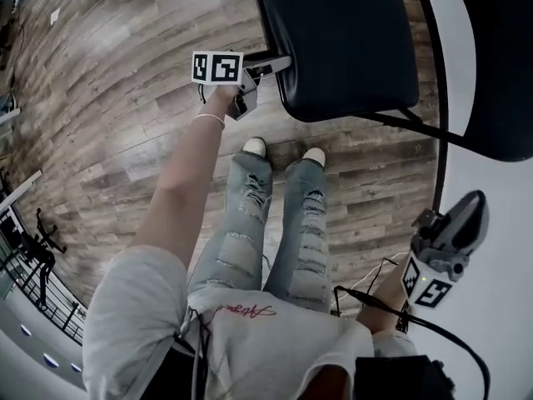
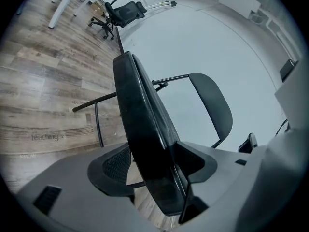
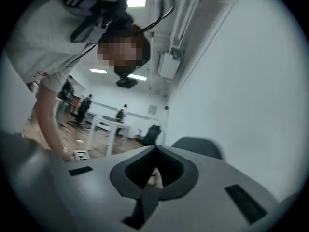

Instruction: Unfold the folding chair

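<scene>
Cropping is cutting off the far part of the folding chair (image 1: pixel 350 48) in the head view, and its seat (image 2: pixel 145 139) is hiding whatever legs are standing beneath it. On the left, the left hand-held gripper (image 1: pixel 268 63) is reaching to the seat's near-left edge, its jaws standing wide with that edge between them. In the left gripper view a sliver of wooden floor (image 1: pixel 108 123) is showing between one pad and the seat. The other pad seems to be lying against it, so no firm clamp is showing.

The chair is standing just beyond the person's shoes (image 1: pixel 254 147), close to the white wall (image 1: pixel 500 323) on the right. Its black seat, rounded at the corners, is facing up toward the head camera. Thin black tubes (image 1: pixel 416 127) are running rightward to the rounded black backrest (image 1: pixel 500 73), which is leaving the frame. Near and far right, the right hand-held gripper (image 1: pixel 473 211) is hanging well apart from the chair, jaws pressed together on nothing.
</scene>
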Tool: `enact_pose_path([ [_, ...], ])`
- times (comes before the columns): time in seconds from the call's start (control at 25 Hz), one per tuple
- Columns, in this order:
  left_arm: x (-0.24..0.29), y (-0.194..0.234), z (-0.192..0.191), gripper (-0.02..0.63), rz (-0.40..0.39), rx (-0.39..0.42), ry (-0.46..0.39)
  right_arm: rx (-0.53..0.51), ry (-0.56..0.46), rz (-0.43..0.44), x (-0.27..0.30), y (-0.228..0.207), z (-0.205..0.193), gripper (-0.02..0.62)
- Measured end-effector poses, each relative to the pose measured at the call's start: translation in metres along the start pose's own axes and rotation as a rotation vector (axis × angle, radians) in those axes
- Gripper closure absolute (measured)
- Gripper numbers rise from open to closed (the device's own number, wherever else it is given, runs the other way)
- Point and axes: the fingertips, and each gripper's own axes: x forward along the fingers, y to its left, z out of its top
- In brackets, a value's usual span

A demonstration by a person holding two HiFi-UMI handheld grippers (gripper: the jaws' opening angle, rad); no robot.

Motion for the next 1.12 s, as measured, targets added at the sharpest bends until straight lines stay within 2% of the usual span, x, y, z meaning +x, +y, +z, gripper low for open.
enact_pose_path([
  [0.04, 0.000, 0.008, -0.004, 0.311, -0.005, -0.001, 0.000, 0.043, 0.031, 0.104, 0.019, 0.051, -0.021, 0.578],
  [0.12, 0.001, 0.019, -0.012, 0.310, -0.034, 0.008, 0.010, 0.111, 0.027, 0.226, 0.065, 0.137, -0.061, 0.580],
  [0.24, 0.001, 0.023, -0.018, 0.310, -0.108, 0.028, -0.020, 0.147, 0.008, 0.313, 0.124, 0.225, -0.108, 0.578],
  [0.36, -0.001, 0.021, -0.016, 0.310, -0.151, 0.033, -0.079, 0.175, 0.064, 0.335, 0.155, 0.273, -0.149, 0.580],
  [0.52, -0.001, 0.020, -0.013, 0.310, -0.198, 0.029, -0.128, 0.191, 0.123, 0.306, 0.169, 0.289, -0.183, 0.580],
  [0.72, -0.001, 0.036, -0.020, 0.310, -0.226, 0.022, -0.145, 0.180, 0.142, 0.318, 0.166, 0.295, -0.202, 0.580],
  [1.12, -0.008, 0.030, -0.014, 0.310, -0.415, 0.056, -0.255, 0.176, 0.199, 0.327, 0.176, 0.300, -0.217, 0.578],
])
